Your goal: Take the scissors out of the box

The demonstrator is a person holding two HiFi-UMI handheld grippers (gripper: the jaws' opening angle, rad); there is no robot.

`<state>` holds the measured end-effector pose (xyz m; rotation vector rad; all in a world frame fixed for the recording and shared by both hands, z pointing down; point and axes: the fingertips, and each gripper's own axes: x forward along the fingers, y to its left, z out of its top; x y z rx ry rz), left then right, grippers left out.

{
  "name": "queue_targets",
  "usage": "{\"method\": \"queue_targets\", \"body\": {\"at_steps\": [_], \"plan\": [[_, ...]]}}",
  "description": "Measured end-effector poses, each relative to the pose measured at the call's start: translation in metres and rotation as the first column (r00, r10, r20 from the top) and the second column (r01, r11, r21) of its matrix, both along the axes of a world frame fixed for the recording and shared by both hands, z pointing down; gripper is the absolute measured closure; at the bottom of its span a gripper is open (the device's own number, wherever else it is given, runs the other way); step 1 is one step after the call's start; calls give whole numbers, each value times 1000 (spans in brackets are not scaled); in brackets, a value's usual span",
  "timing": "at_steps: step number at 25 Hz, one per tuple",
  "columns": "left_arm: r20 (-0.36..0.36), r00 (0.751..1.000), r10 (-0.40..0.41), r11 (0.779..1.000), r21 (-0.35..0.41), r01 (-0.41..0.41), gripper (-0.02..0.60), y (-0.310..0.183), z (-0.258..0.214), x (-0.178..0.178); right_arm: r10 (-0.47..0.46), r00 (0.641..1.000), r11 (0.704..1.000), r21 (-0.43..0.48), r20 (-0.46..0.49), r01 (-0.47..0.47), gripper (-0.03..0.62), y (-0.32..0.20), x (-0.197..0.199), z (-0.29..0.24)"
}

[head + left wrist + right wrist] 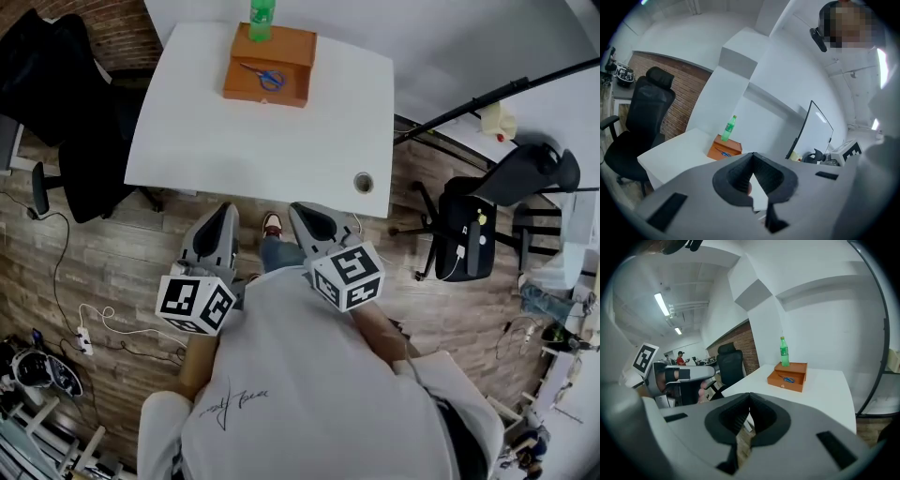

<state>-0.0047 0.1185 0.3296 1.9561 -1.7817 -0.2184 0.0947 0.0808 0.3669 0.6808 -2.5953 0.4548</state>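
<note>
The scissors (pixel 265 77) are seen lying flat inside the open orange box (pixel 270 94), which sits at the far end of the white table (pixel 253 159). In the head view their long axis is laid diagonally. The blue handles are turned toward the near right and the blades toward the far left. In the right gripper view the same blue handles are picked out against the box floor. In the left gripper view only a small blue mark can be made out there.

A green bottle (pixel 261 19) is stood upright on the rear part of the box. Its label cannot be read in any view.

A round cable hole (pixel 364 182) near the table's near right corner is shown by the head view alone. The same goes for the wooden floor (pixel 122 272) and a script print on the back of the person's shirt (pixel 281 394), too small to read.

A black office chair (pixel 642 122) before a brick wall (pixel 670 93) is shown only by the gripper views.

The left gripper (pixel 228 208) and the right gripper (pixel 298 208) are held side by side over the floor, short of the table's near edge and well apart from the box. The jaws of each are clenched tip to tip, with nothing grasped. The left one's marker cube (pixel 645 358) is caught at the edge of the right gripper view.
</note>
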Motion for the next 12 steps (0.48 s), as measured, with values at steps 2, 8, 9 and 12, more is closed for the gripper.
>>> {"method": "queue_targets", "body": {"at_steps": [2,8,9,12], "plan": [[1,1000,1,1000,-4,-1,574,-19,1,-1,2,1000,1000,-1,2,-2,585,-20,-1,1],[27,1000,3,1000,-8,-3,574,-69,1,1,3,1000,1000,-9,15,-2,585,-69,-3,4],[31,1000,3,1000,-8,-3,574,-76,1,2,2,1000,1000,-10,16,-2,585,-76,-3,5],[33,999,7,1000,-12,-7,574,-93,2,2,1,1000,1000,-5,14,-1,585,-94,-2,8]]}}
